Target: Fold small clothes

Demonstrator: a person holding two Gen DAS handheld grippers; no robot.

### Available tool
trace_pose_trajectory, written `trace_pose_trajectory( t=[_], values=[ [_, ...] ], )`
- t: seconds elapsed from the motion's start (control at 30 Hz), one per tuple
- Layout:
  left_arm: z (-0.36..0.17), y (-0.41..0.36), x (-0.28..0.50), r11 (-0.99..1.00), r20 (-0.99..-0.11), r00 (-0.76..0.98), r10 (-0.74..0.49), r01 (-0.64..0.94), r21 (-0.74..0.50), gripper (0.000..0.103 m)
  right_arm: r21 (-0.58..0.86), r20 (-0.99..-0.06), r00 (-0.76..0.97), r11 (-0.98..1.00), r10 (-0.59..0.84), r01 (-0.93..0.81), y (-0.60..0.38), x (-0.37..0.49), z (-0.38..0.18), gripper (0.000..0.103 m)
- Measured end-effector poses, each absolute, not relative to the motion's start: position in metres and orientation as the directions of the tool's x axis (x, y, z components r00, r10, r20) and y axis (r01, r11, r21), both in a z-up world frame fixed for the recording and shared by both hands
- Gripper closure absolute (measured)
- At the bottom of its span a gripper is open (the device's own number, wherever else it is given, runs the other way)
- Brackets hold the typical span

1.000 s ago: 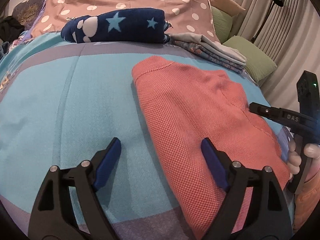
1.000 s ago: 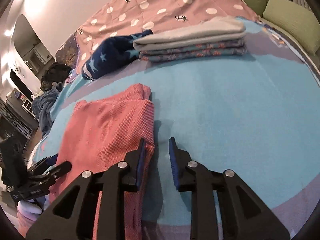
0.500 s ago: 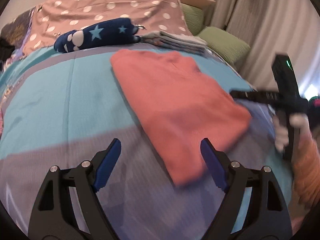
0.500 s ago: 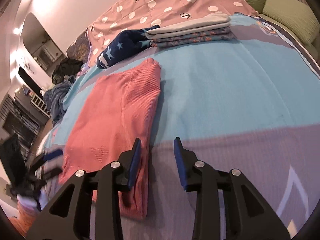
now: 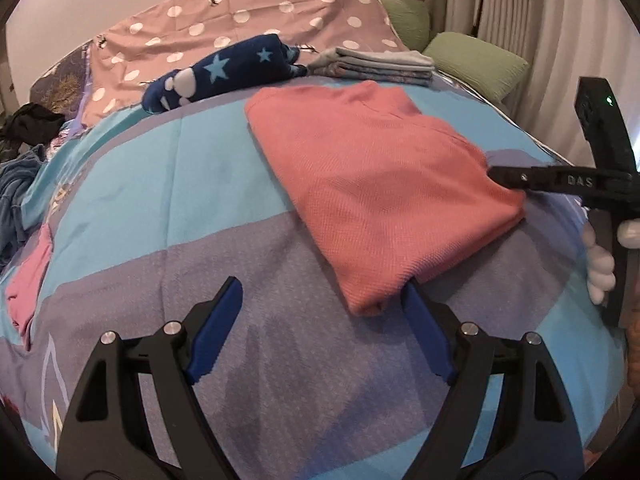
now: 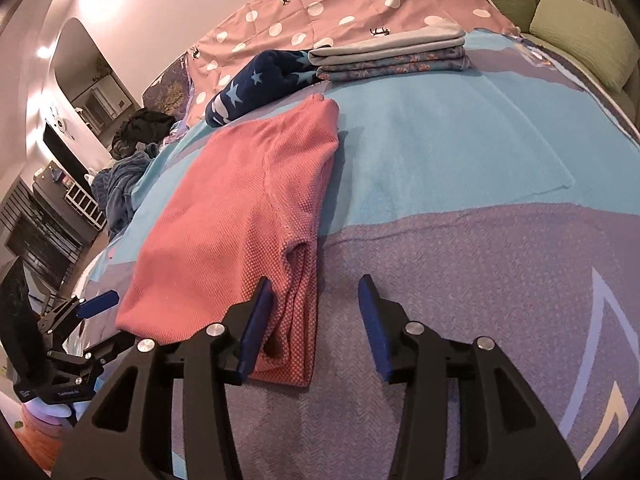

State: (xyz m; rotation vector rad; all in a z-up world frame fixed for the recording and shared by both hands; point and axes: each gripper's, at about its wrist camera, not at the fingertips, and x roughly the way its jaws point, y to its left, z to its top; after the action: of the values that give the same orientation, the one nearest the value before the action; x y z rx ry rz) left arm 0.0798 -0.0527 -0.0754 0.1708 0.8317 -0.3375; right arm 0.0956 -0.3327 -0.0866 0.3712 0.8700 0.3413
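A coral knit garment point(image 5: 372, 176) lies folded lengthwise on the blue and purple bedspread point(image 5: 168, 184). It also shows in the right wrist view point(image 6: 240, 216). My left gripper point(image 5: 320, 332) is open and empty, at the garment's near left corner. My right gripper point(image 6: 316, 320) is open and empty at the near right corner, its left finger point(image 6: 256, 320) beside the hem. The right gripper also shows in the left wrist view point(image 5: 508, 176), at the garment's right edge.
A stack of folded clothes point(image 5: 380, 66) and a navy star-print bundle point(image 5: 224, 72) lie at the far end, before a pink dotted pillow point(image 5: 240, 20). Green cushions point(image 5: 476, 60) sit at the far right. A pink garment point(image 5: 28, 280) lies at the left.
Both grippers have pulled back toward the near end of the garment. The right gripper has opened wider. The garment now lies flat and further from both cameras.
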Motion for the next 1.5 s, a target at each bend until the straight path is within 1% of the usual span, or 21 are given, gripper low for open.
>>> trace_pose_trajectory(
  t=[0.1, 0.23, 0.57, 0.67, 0.77, 0.83, 0.9, 1.0, 1.1, 1.17, 1.33, 1.5],
  values=[
    [-0.078, -0.053, 0.089, 0.946, -0.75, 0.623, -0.222, 0.325, -0.01, 0.02, 0.454, -0.666, 0.602, 0.88, 0.44, -0.142, -0.333, 0.095, -0.087, 0.055],
    [-0.09, -0.056, 0.093, 0.953, -0.789, 0.59, -0.171, 0.303, 0.02, 0.02, 0.458, -0.664, 0.601, 0.877, 0.445, -0.144, -0.333, 0.094, -0.089, 0.053],
    [-0.09, -0.046, 0.08, 0.96, -0.801, 0.58, -0.146, 0.278, 0.026, 0.02, 0.495, -0.648, 0.59, 0.855, 0.482, -0.155, -0.337, 0.097, -0.09, 0.049],
    [-0.084, -0.042, 0.079, 0.955, -0.804, 0.561, -0.197, 0.296, -0.028, 0.021, 0.48, -0.664, 0.572, 0.861, 0.482, -0.169, -0.334, 0.101, -0.086, 0.047],
    [-0.069, -0.037, 0.083, 0.937, -0.773, 0.561, -0.295, 0.329, -0.119, 0.021, 0.462, -0.677, 0.554, 0.866, 0.484, -0.191, -0.331, 0.111, -0.082, 0.046],
    [-0.059, -0.035, 0.092, 0.919, -0.739, 0.568, -0.361, 0.353, -0.178, 0.021, 0.487, -0.67, 0.543, 0.852, 0.506, -0.193, -0.333, 0.122, -0.082, 0.045],
    [-0.057, -0.036, 0.107, 0.908, -0.722, 0.572, -0.391, 0.368, -0.2, 0.021, 0.522, -0.66, 0.521, 0.829, 0.541, -0.2, -0.336, 0.136, -0.084, 0.042],
    [-0.072, -0.042, 0.143, 0.911, -0.747, 0.544, -0.382, 0.357, -0.205, 0.021, 0.564, -0.649, 0.494, 0.802, 0.579, -0.199, -0.336, 0.159, -0.089, 0.042],
    [-0.093, -0.047, 0.176, 0.891, -0.773, 0.465, -0.432, 0.35, -0.288, 0.02, 0.58, -0.638, 0.466, 0.78, 0.614, -0.233, -0.331, 0.176, -0.091, 0.042],
    [-0.094, -0.051, 0.186, 0.877, -0.76, 0.463, -0.456, 0.381, -0.295, 0.019, 0.589, -0.631, 0.45, 0.768, 0.632, -0.253, -0.33, 0.183, -0.093, 0.042],
    [-0.097, -0.064, 0.204, 0.857, -0.76, 0.44, -0.478, 0.423, -0.294, 0.017, 0.606, -0.619, 0.409, 0.739, 0.67, -0.294, -0.325, 0.204, -0.095, 0.042],
    [-0.098, -0.067, 0.217, 0.841, -0.756, 0.424, -0.499, 0.447, -0.304, 0.014, 0.582, -0.629, 0.392, 0.741, 0.671, -0.334, -0.314, 0.225, -0.095, 0.042]
  ],
)
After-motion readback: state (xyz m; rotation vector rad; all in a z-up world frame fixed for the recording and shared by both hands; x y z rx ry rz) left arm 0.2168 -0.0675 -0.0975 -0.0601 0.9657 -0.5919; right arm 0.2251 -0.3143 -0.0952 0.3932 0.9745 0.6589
